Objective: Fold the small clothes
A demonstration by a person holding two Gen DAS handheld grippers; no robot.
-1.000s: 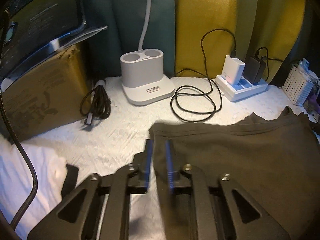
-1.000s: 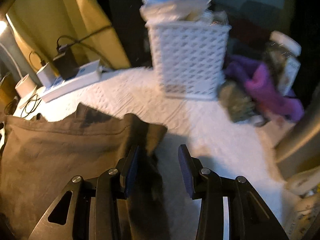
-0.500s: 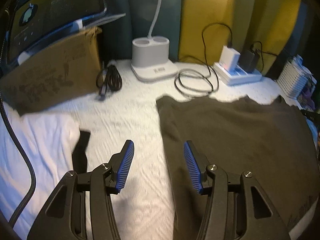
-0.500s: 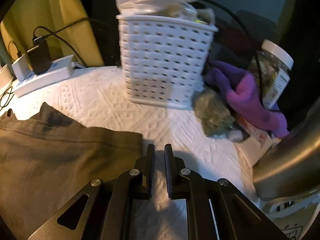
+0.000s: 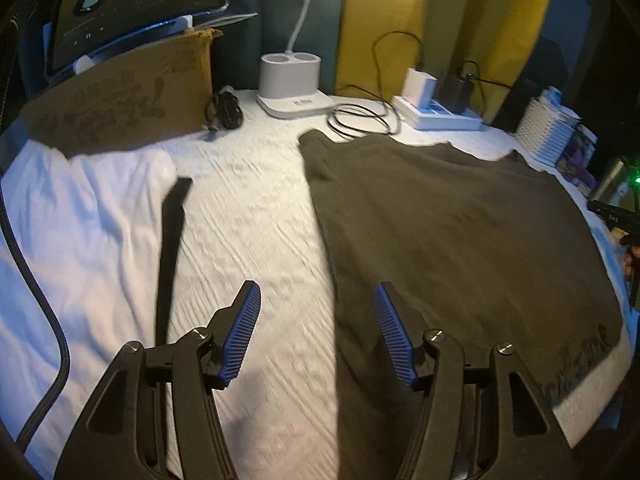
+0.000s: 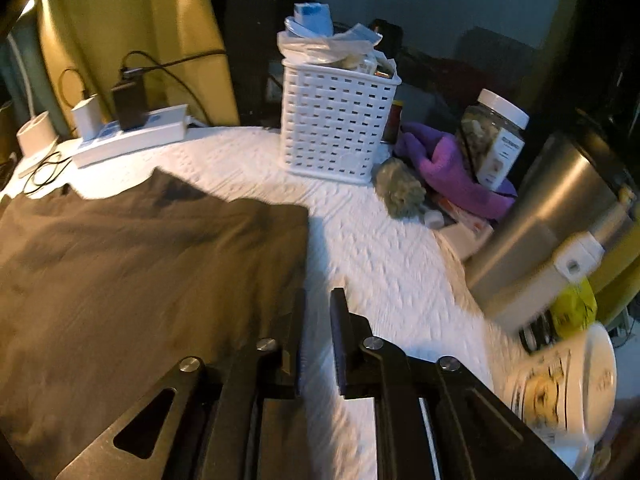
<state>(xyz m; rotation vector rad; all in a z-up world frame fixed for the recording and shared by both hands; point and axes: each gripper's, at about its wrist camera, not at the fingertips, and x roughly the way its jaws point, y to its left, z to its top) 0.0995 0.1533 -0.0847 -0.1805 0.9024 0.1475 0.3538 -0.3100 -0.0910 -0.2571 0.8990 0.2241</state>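
Garment position: the olive-brown garment is lying flat on the white textured cover, spread across the right part of the left wrist view and the left part of the right wrist view.
Left gripper: the left gripper is hovering over the garment's left edge; its jaws have just been opening and are standing wide, with nothing pinched; the edge is passing between them, nearer the right finger.
Right gripper: the right gripper is hovering just beside the garment's right edge; its jaws have just been opening from a near-closed stance and are standing narrowly apart, with bare cover between them.
Deciding relation: the garment is lying between the two grippers, so each edge is falling to the hand on its own side; the left jaws appear better placed over cloth.
Long axis: the garment appears to be running away from the cameras toward the power strip, judged from its side edges.
Fold state: judged as spread flat, with the next fold not yet begun.
White basket: the white basket is holding plastic bags and packets; exact contents cannot be told.
Jar: the clear jar is holding something pale and lumpy, unidentifiable.
Other cloth: a white cloth is lying well apart, at the left.
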